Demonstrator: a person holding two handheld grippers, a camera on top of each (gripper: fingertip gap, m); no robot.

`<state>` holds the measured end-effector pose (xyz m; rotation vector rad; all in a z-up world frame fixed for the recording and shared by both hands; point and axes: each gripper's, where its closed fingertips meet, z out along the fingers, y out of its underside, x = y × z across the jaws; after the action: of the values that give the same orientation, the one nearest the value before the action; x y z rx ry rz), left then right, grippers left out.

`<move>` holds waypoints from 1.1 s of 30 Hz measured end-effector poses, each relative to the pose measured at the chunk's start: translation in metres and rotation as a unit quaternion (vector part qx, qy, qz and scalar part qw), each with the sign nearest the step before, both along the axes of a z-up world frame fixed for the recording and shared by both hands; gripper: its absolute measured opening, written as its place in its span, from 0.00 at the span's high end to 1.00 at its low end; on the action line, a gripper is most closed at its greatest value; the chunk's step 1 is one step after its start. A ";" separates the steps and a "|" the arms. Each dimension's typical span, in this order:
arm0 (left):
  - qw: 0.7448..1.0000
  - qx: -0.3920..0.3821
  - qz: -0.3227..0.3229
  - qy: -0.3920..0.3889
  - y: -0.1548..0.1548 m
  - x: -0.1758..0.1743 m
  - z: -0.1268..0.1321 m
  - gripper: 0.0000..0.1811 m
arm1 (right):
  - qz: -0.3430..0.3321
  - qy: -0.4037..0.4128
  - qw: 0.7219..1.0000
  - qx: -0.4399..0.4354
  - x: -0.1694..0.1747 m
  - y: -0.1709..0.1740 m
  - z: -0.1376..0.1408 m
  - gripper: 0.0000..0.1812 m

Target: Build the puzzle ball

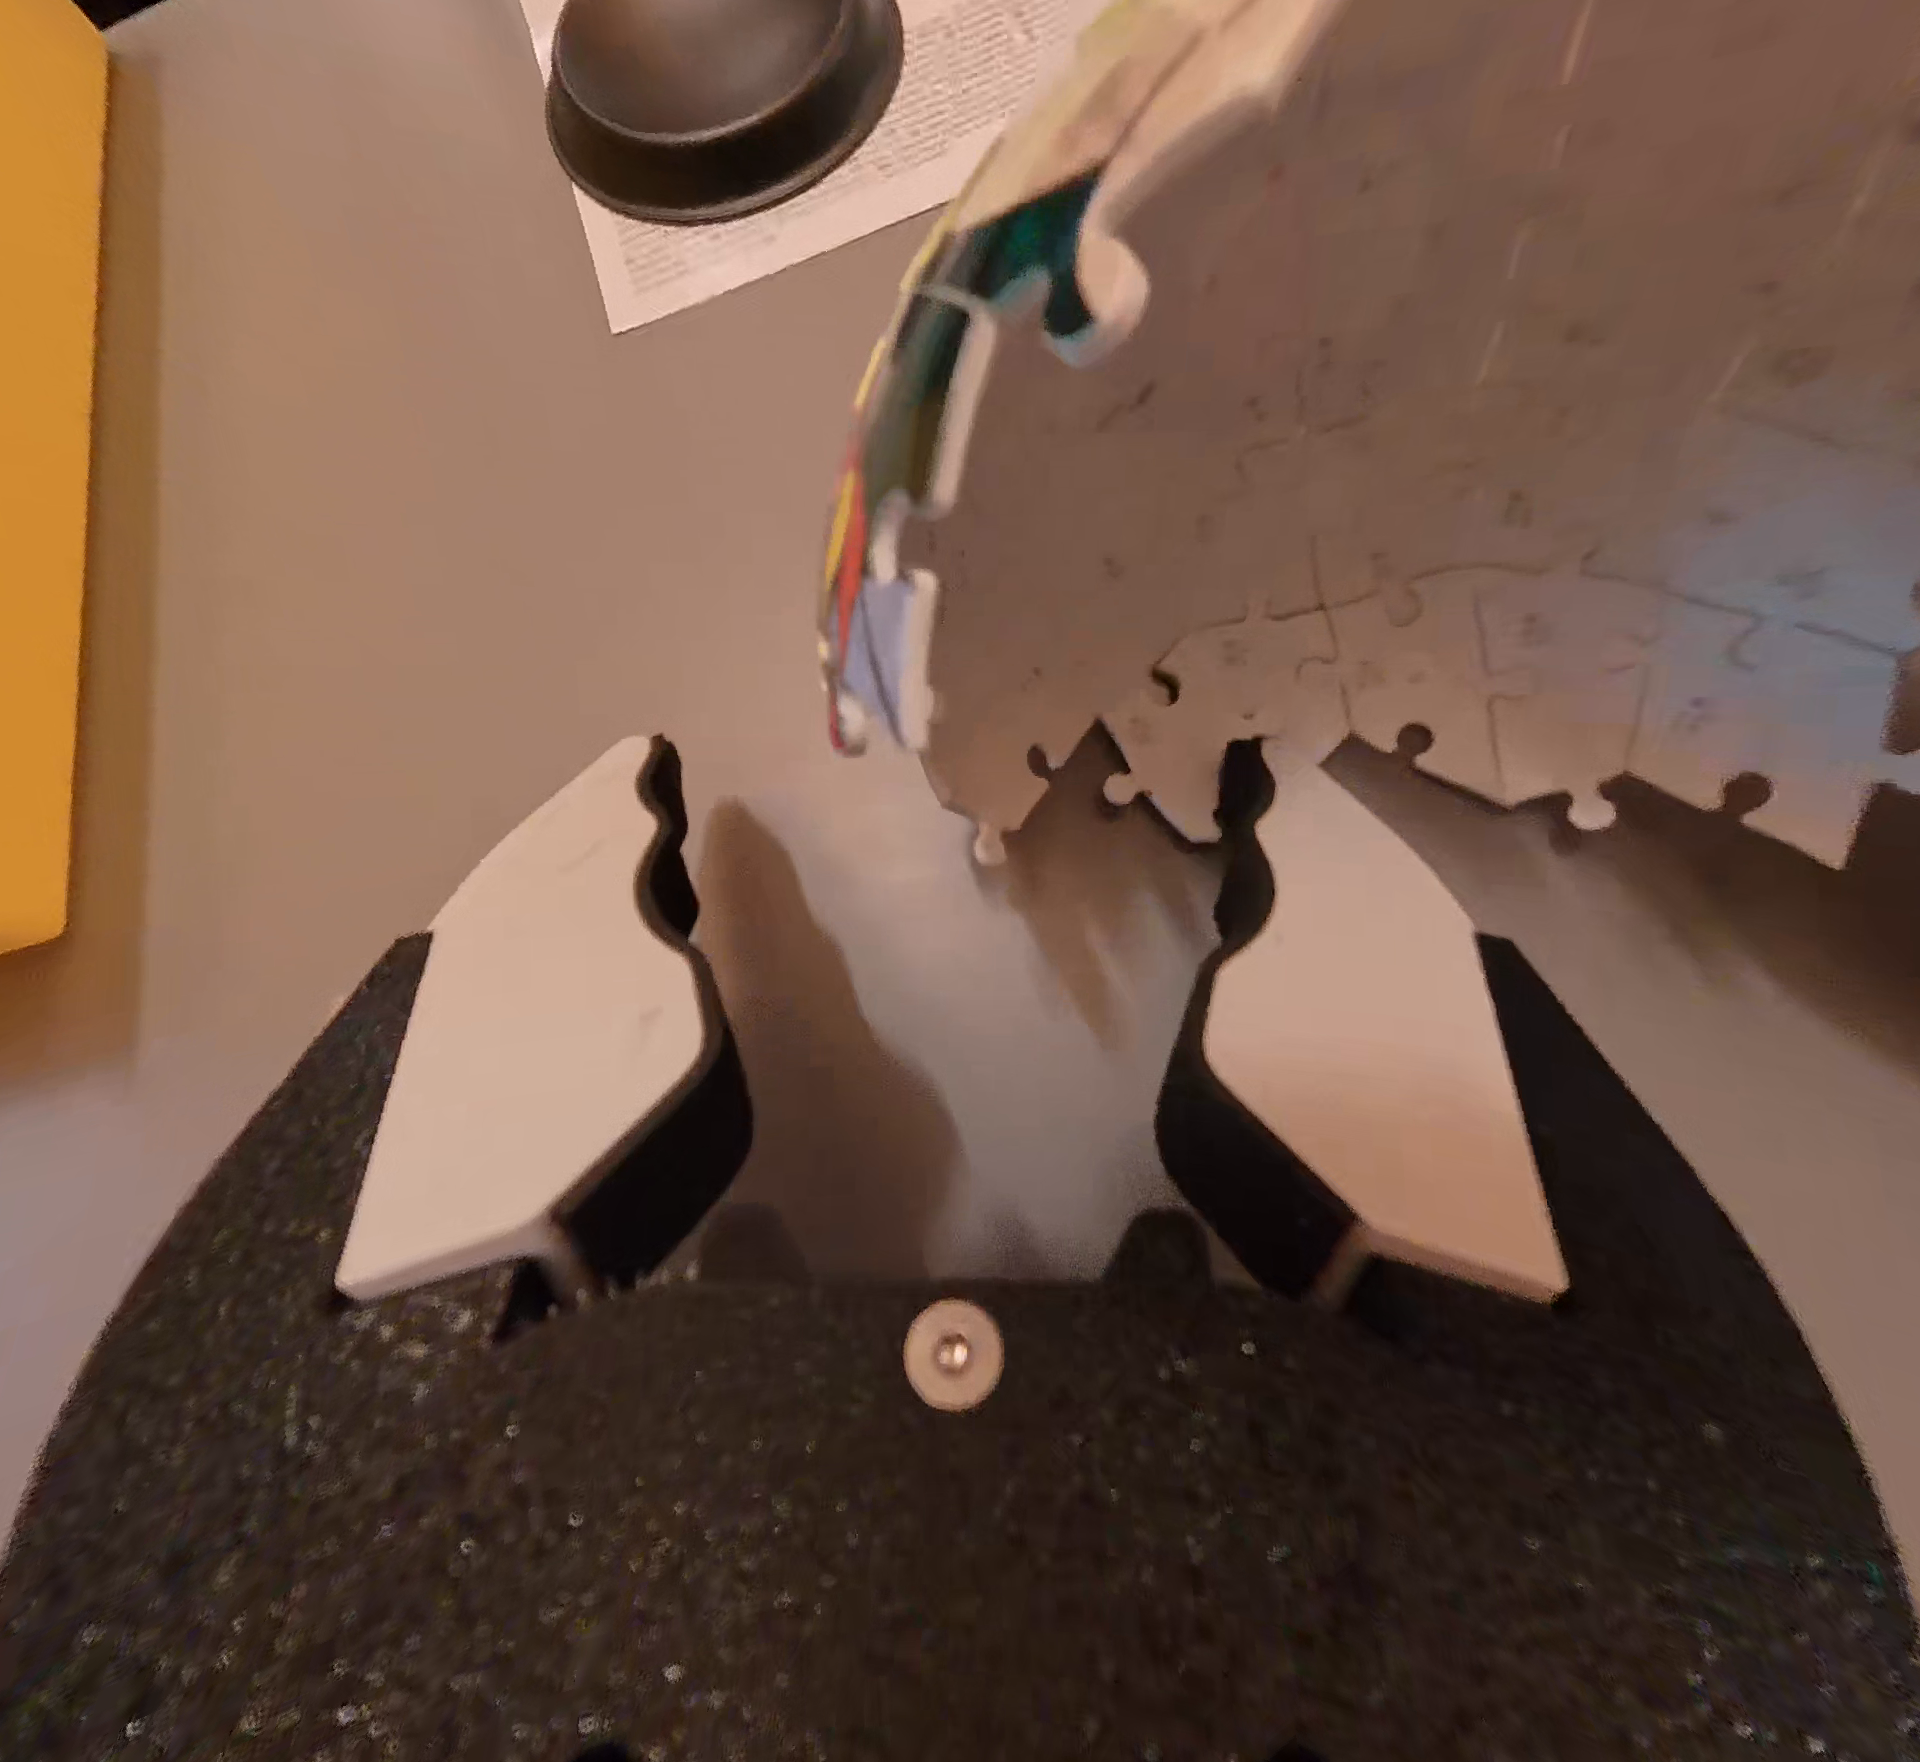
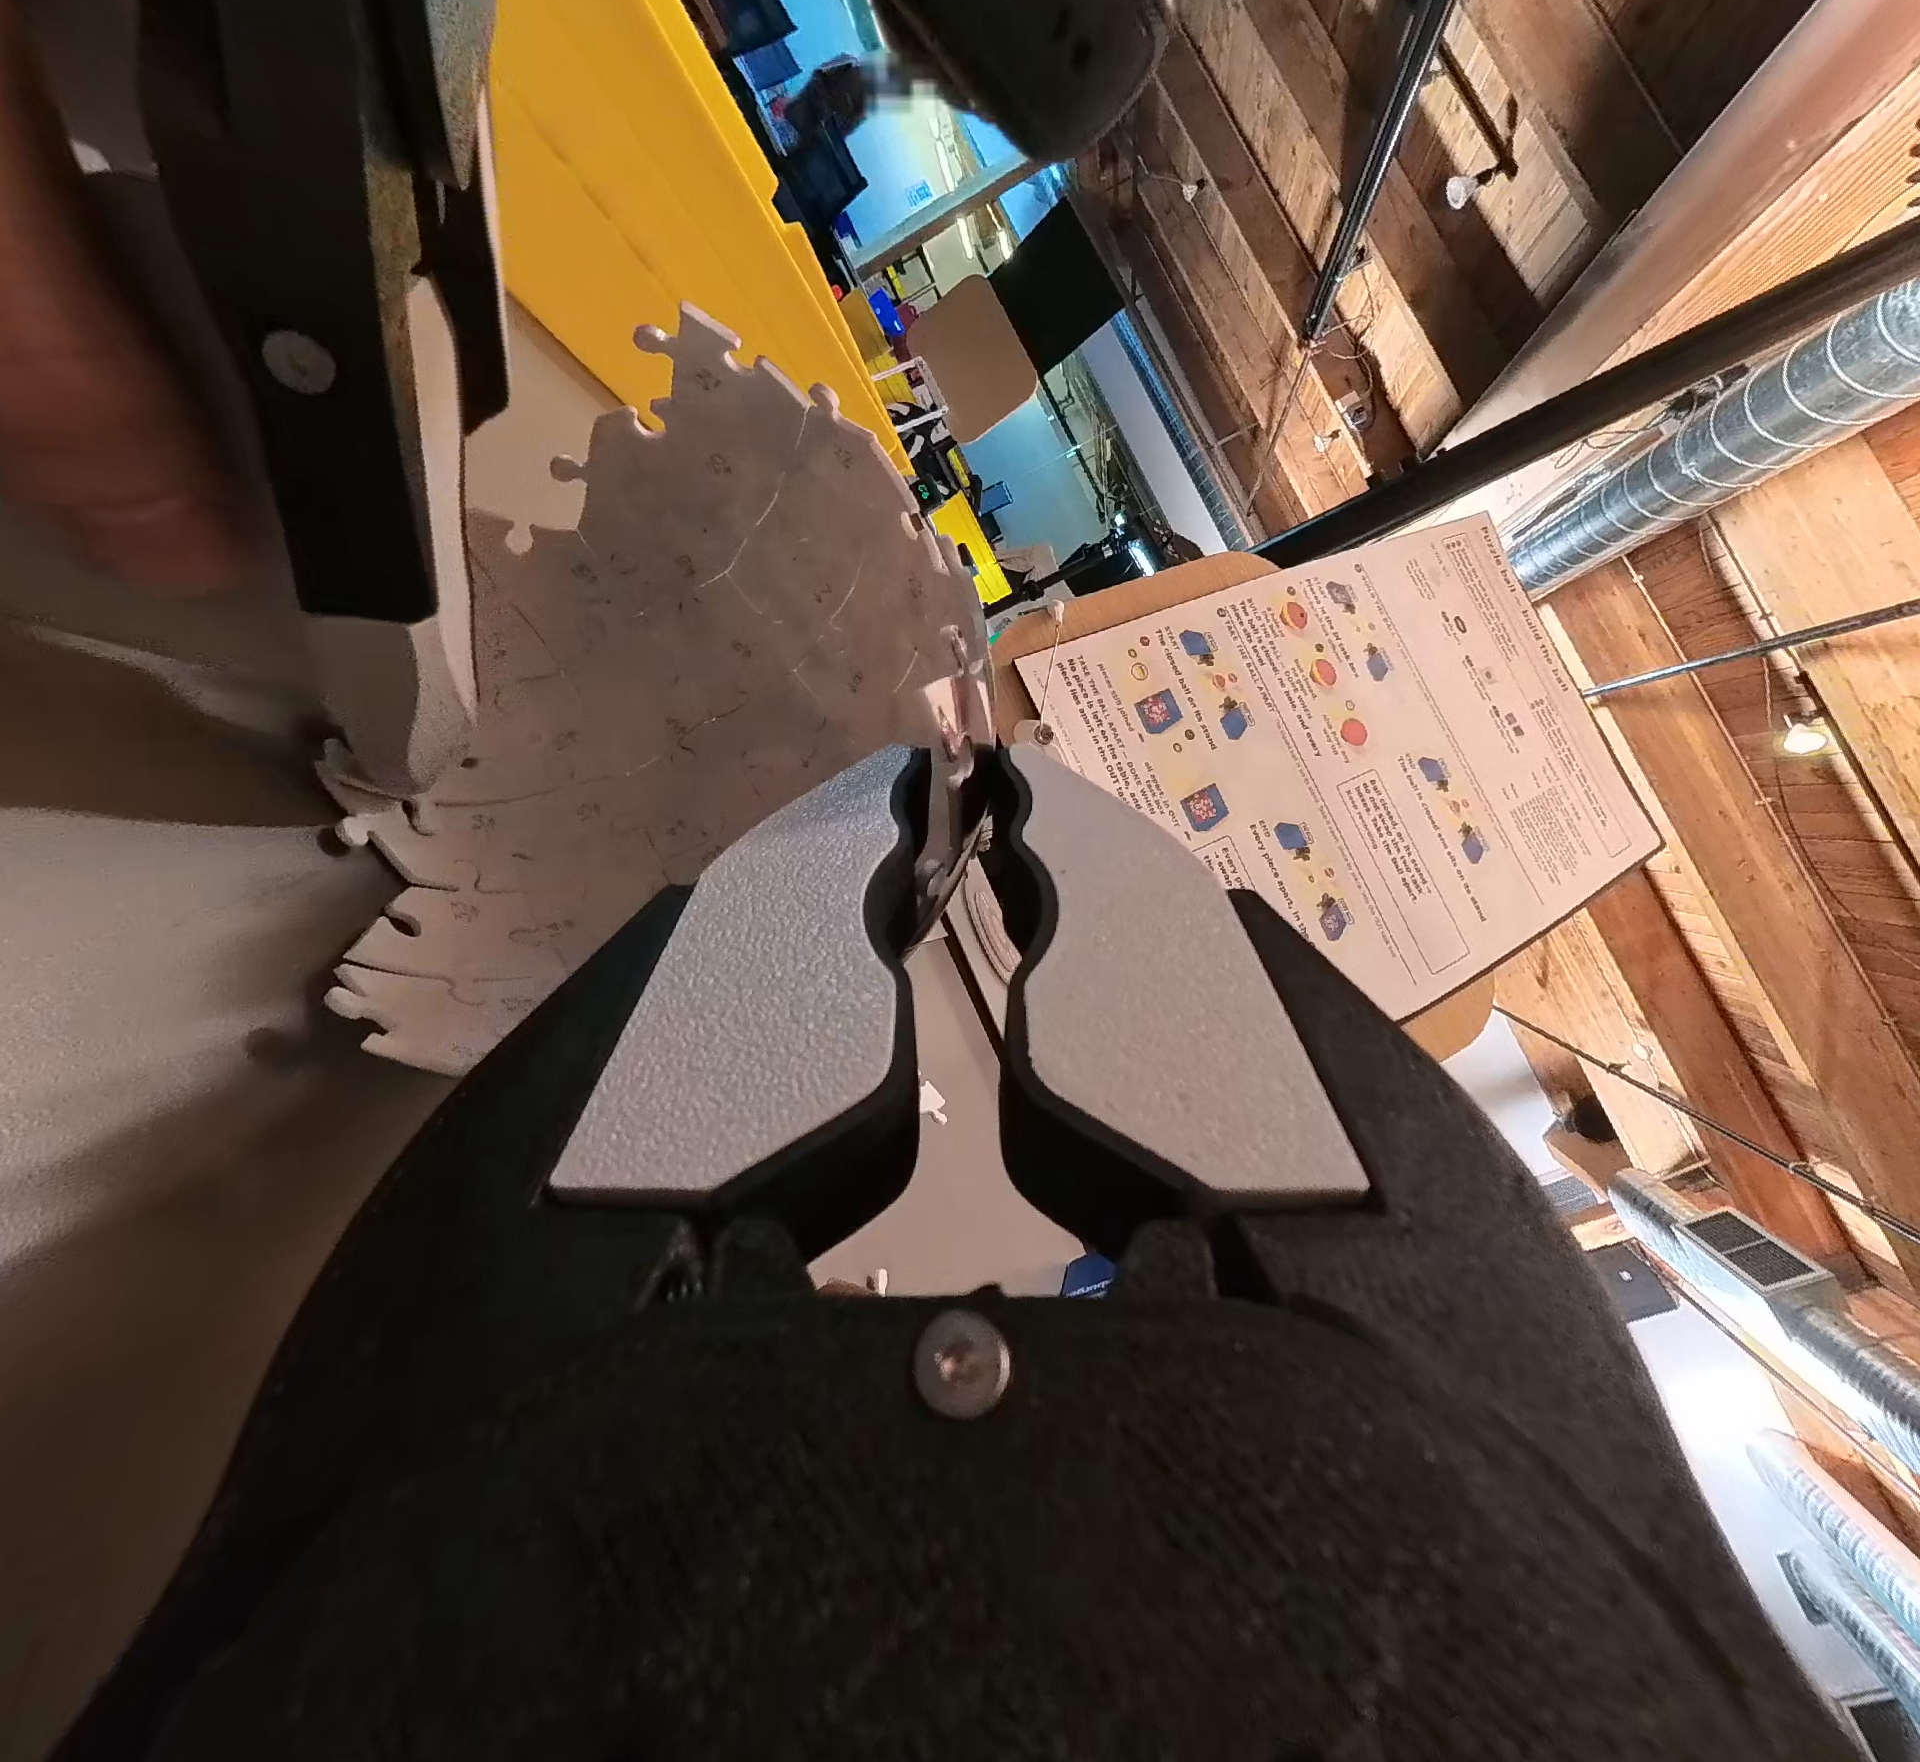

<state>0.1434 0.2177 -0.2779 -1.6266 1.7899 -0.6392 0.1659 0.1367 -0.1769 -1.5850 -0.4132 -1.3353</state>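
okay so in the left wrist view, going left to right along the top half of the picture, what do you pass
Yellow panel at the left edge → bare grey table → black dome-shaped stand sitting on a printed instruction sheet → curved shell of joined puzzle pieces, seen from its pale inner side, filling the right.

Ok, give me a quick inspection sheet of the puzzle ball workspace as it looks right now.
Surface: grey table.
Job's things: part-built puzzle shell, blank inside showing, edge unfinished; black stand on an instruction sheet.
Clutter: yellow panel at the table's left edge.
Grippers: left gripper open, one fingertip against the shell's edge; right gripper shut on the shell's rim.
Cables: nothing seen.
Surroundings: wooden ceiling, metal duct, poster board.
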 end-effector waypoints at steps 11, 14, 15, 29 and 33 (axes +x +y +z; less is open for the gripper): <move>1.000 0.020 0.002 0.007 0.009 -0.001 0.002 0.44 | 0.000 0.000 1.000 0.000 0.000 0.000 0.000 0.94; 1.000 0.023 -0.002 0.009 0.007 -0.001 0.003 0.45 | 0.000 0.002 1.000 0.000 0.001 0.000 0.000 0.94; 1.000 0.025 -0.002 0.008 0.008 -0.001 0.003 0.44 | 0.000 0.002 1.000 0.000 0.001 0.000 0.000 0.94; 0.999 0.017 0.039 0.001 0.009 0.001 0.003 0.46 | 0.000 0.000 1.000 0.000 0.001 0.000 0.001 0.94; 0.999 0.018 0.048 0.005 0.009 0.001 0.002 0.47 | 0.002 -0.001 1.000 0.000 -0.001 0.001 0.001 0.94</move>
<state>0.1444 0.2270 -0.2762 -1.6832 1.7095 -0.5535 0.1653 0.1375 -0.1761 -1.5826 -0.4175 -1.3331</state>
